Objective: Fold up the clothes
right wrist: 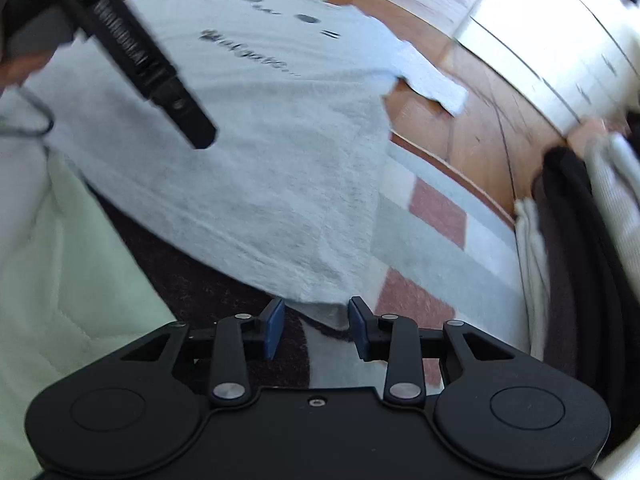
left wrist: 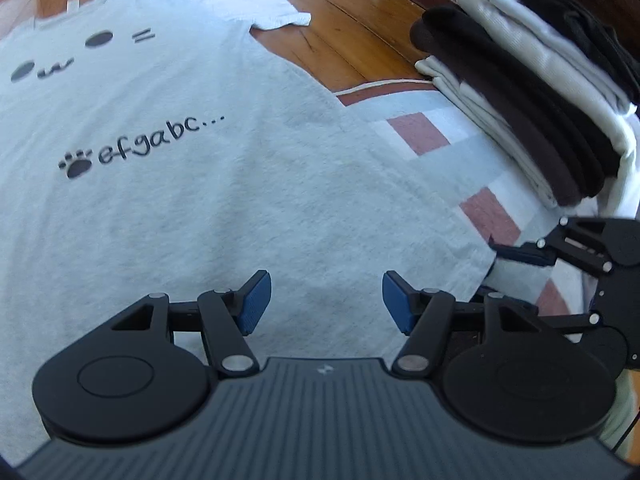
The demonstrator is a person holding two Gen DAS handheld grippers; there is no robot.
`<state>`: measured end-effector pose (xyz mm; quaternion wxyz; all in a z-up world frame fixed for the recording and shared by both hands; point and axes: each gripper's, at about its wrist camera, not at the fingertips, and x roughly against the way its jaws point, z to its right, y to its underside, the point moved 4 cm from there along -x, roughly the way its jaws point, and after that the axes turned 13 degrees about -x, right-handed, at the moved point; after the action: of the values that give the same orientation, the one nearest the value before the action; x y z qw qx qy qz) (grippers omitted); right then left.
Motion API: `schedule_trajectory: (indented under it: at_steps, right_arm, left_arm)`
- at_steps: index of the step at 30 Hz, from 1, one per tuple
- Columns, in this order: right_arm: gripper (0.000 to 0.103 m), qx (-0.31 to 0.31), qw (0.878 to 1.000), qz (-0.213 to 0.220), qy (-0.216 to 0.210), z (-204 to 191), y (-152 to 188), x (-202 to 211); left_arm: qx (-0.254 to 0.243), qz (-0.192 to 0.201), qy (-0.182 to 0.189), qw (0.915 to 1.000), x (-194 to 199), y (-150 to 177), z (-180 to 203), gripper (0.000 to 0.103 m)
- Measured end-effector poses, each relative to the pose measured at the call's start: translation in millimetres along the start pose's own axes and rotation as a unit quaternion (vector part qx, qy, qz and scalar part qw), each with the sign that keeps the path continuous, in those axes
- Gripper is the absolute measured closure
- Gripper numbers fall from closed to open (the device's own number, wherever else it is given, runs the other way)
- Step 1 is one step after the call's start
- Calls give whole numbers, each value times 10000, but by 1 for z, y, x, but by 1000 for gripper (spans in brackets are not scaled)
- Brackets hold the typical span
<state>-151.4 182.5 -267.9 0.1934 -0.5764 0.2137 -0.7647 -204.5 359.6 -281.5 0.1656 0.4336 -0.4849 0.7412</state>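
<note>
A light grey T-shirt (left wrist: 224,200) with a cat face and the print "efgabc..." lies spread flat, front up, partly on the rug and partly on the wooden floor. My left gripper (left wrist: 324,304) hangs open over the shirt near its hem, with nothing between its blue pads. My right gripper (right wrist: 316,328) is at the shirt's (right wrist: 260,152) near right hem corner. Its jaws stand apart, and the corner lies between them without being pinched. From the left wrist view the right gripper (left wrist: 494,270) shows at that same corner.
A stack of folded black and cream clothes (left wrist: 520,100) lies on the right of the chequered rug (left wrist: 416,132). Wooden floor (left wrist: 360,40) is beyond. A pale quilted cloth (right wrist: 60,280) fills the left of the right wrist view. A black bar (right wrist: 136,52) crosses above the shirt.
</note>
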Motion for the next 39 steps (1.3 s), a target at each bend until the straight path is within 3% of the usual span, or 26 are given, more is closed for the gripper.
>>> schedule_trajectory:
  at_steps: [3,11,16,18,20,21,22,25,27,28,30,32,34,35,37,39]
  right_arm:
    - [66,245,9996,157,59,-3,-3,-1]
    - [63,-38,9991,420,87,3,-9,4]
    - [66,-411,9976,492,-250,6,-9,0]
    - [66,-296,9981,516,-182,5,-9,-6]
    - [75,-185,9982,550,-131,4,-10,-11]
    - [92,-159,9978,621,-191,3,-12,-10]
    - [100,-132,9972,693,-251,2,-14,-8]
    - [100,-203,9937,1070,-272,2,-23,7]
    - [101,-970,9795,1746,-269,17,-32,43]
    - [101,-1664,9638,2033,-450,29,-30,59]
    - [101,-2817,9343,2111,-565,49,-17,63]
    - [100,-3155,9322,1720,-435,52,-2,45]
    - [100,-3498,9265,1346,-337,54,13,28]
    - [100,-3735,9175,1285,-474,56,13,27]
    - [100,-4105,8996,1293,-745,65,8,31]
    - [100,-4038,8968,1590,-865,71,-3,47]
  left_arm:
    - [22,8,35,10000,3,-1,-1,42]
    - [-248,-145,-131,9995,0,9,3,41]
    - [-458,-165,-199,9986,-1,12,6,41]
    - [-445,-115,-239,9987,3,11,6,40]
    - [-419,-106,-348,9985,6,11,3,40]
    - [-399,-109,-415,9983,8,11,1,40]
    - [-361,-127,-502,9980,11,12,-2,40]
    - [-229,-170,-848,9960,25,16,-14,40]
    - [10,-138,-1222,9924,46,26,-29,40]
    - [194,-105,-1379,9902,56,32,-37,40]
    - [505,-64,-1686,9844,76,45,-53,39]
    - [725,-123,-2014,9767,94,57,-68,38]
    - [614,-529,-2388,9677,106,65,-80,37]
    - [514,-709,-2546,9631,112,69,-86,37]
    - [416,-899,-2668,9587,127,76,-98,37]
    - [542,-855,-2584,9607,145,83,-113,35]
